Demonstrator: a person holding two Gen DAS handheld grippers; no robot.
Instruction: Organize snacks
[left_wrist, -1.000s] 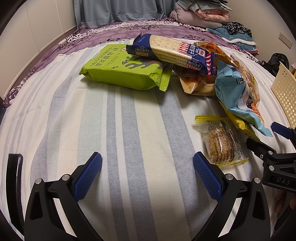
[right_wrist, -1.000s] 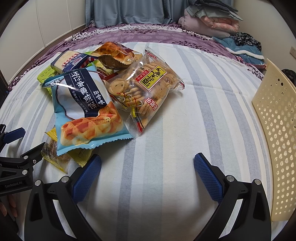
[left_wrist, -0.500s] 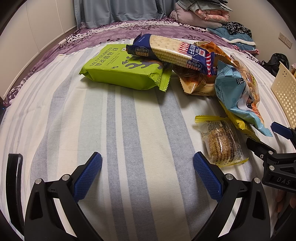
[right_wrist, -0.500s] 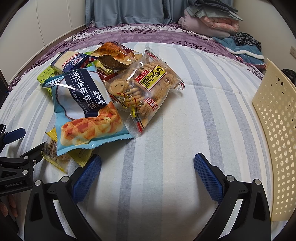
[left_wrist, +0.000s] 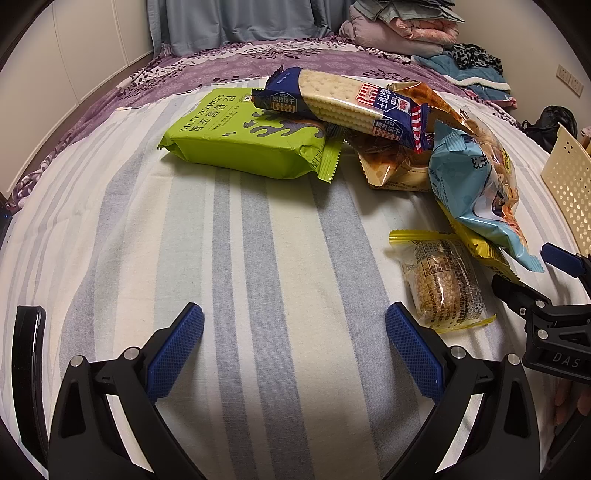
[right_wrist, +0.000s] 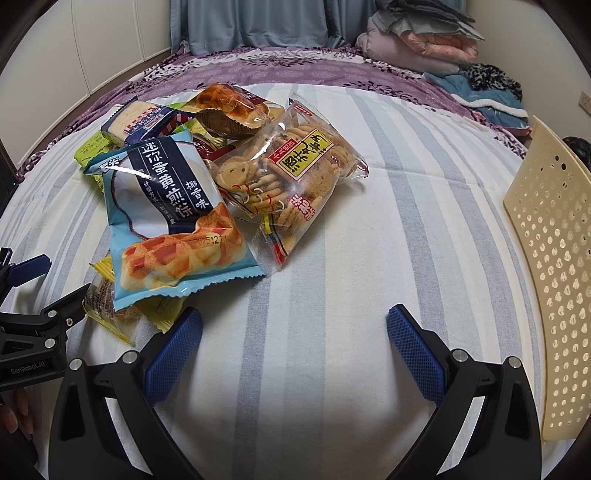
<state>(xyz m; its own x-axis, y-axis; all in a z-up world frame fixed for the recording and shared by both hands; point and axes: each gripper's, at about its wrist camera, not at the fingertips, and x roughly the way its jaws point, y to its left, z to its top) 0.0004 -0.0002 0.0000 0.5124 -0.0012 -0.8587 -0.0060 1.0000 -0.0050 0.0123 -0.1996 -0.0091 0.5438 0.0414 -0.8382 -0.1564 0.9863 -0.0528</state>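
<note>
Both tongs hover low over a bed (left_wrist: 258, 258) w/ striped sheet, each spread wide, nothing between the blue pads.

Left tongs (left_wrist: 293, 347): over bare stripes, pads apart. Snack pile sits ahead & to the right. Green seaweed pack (left_wrist: 240, 144) lies flat at the far left of the pile; navy cracker sleeve (left_wrist: 343, 105) rests across its back edge, tilted. Right of those, an orange-brown pastry pack (left_wrist: 391, 166), partly under the sleeve. Light-blue waffle-cookie bag (left_wrist: 476, 192) leans over a yellow wrapper (left_wrist: 484, 251). Small clear sesame-bar pack w/ yellow ends (left_wrist: 443, 284) lies just beside the left tongs' right pad (left_wrist: 413, 354), not touching as far as visible. Right tongs' black frame shows at the right edge.

Right tongs (right_wrist: 293, 345): spread, over sheet. Left pad (right_wrist: 173, 350) sits just beside the yellow wrapper's corner (right_wrist: 162, 310); contact can't be told. Light-blue bag on top of pile at left, clear bag of small biscuits (right_wrist: 288, 181) right of it, overlapping edges. Pastry pack & cracker sleeve behind.

Cream perforated basket (right_wrist: 554, 277) stands at the far right on the bed, well apart from the pile. Folded clothes (right_wrist: 424, 40) stacked at the far end, curtain (right_wrist: 255, 22) behind.
</note>
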